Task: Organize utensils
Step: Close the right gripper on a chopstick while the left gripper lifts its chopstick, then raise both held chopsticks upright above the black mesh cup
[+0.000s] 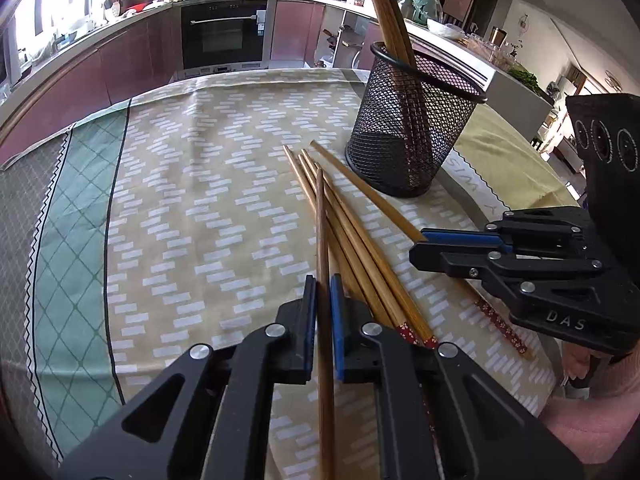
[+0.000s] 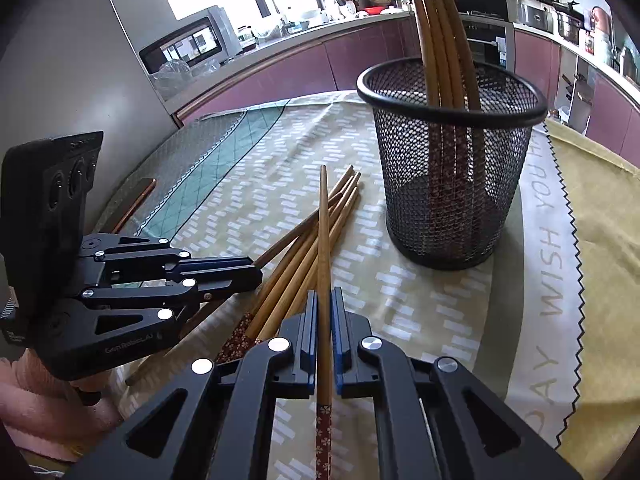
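Above the tabletop (image 1: 180,200), both grippers' jaws each pinch one chopstick: left gripper (image 1: 322,300), right gripper (image 2: 324,312). Risk: long sticks pivot, miss mesh holder (image 2: 452,184).

— On the table (image 1: 520,168)?
— A patterned cloth (image 1: 208,200), beige with white dashes, green diamond band at one side.
— And over that?
— A black mesh cup (image 1: 408,128) standing upright, a loose heap of wooden chopsticks (image 1: 360,240) lying just beside it, and a yellow mat (image 2: 600,240) with zigzag edge under the cup's far side.
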Motion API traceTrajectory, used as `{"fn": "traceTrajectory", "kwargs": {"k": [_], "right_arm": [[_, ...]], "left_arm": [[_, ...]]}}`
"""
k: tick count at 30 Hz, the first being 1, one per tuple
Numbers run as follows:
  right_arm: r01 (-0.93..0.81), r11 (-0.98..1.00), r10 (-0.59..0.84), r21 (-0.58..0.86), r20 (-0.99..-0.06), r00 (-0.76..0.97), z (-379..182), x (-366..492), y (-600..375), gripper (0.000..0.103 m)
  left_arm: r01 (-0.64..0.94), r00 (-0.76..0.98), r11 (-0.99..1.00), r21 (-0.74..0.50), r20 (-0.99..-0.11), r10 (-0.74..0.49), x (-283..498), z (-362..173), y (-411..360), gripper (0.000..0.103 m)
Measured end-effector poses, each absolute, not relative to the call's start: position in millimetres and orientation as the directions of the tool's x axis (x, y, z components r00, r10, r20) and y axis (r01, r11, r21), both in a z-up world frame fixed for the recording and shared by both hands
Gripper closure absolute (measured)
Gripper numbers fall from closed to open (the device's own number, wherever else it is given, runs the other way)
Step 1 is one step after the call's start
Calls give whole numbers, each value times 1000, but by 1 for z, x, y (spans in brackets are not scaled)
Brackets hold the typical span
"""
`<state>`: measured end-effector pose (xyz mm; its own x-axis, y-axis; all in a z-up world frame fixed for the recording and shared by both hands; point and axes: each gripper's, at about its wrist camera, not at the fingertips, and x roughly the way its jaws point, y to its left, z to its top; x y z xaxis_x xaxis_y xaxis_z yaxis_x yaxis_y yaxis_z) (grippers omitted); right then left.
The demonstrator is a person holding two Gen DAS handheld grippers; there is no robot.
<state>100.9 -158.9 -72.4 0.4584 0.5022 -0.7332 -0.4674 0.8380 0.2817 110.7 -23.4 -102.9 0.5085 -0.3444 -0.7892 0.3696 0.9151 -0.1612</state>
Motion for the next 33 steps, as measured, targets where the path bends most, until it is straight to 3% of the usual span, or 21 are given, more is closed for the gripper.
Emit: {"fn": "traceTrajectory", "kwargs": {"k": [33], "right_arm": [[-484, 833, 546, 269, -541, 639, 10, 70, -213, 97]], "left_arm": [[470, 614, 836, -283, -576, -540, 74, 6, 7, 96]]}}
